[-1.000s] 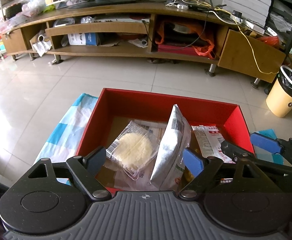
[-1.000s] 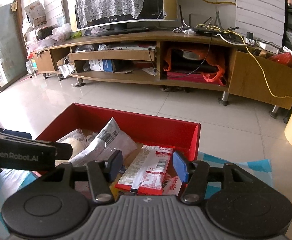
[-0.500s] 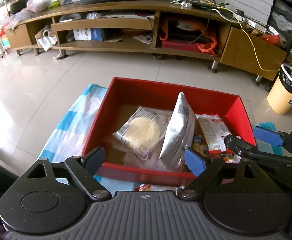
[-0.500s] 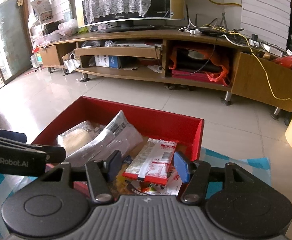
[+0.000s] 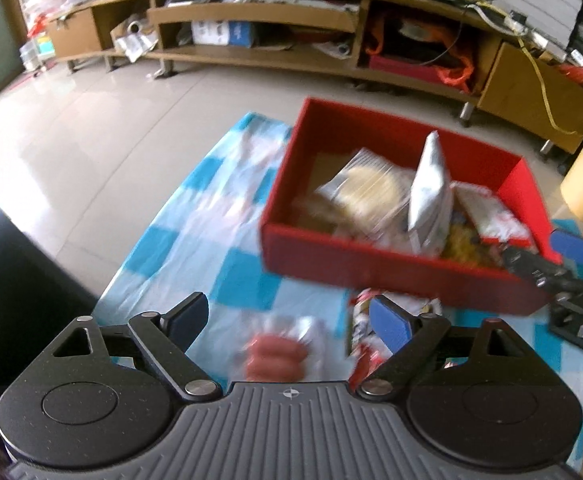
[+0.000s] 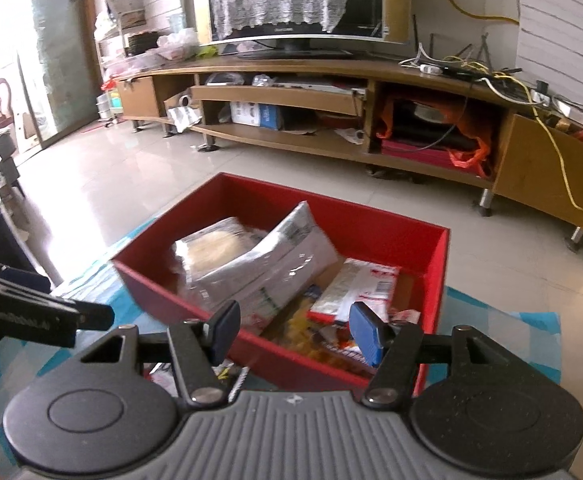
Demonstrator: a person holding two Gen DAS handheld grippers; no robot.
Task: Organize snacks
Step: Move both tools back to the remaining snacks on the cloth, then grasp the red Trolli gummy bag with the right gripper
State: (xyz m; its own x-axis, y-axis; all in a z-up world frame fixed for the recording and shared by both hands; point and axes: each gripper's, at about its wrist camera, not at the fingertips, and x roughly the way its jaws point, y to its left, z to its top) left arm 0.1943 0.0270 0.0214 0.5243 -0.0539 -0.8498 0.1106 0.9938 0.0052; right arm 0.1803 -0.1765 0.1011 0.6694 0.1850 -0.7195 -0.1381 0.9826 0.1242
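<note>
1. Left wrist view: the left gripper (image 5: 289, 322) hangs above the blue-and-white checked cloth (image 5: 195, 236), near side of the red box (image 5: 371, 260), fingers spread wide and holding nothing. A blurred clear packet of reddish sausages (image 5: 277, 354) lies on the cloth between them.
2. The right gripper (image 6: 295, 330) is released too, poised over the box's near wall, nothing between its blue pads (image 6: 365, 338).
3. The rigid, straight-walled red box holds the snacks: a clear-wrapped round pale cake (image 6: 215, 246), a crinkled silver foil pouch (image 6: 275, 268) leaning on it, and a flat red-and-white packet (image 6: 357, 286).
4. Another printed wrapper (image 5: 361, 320) lies outside, against the box's front.
</note>
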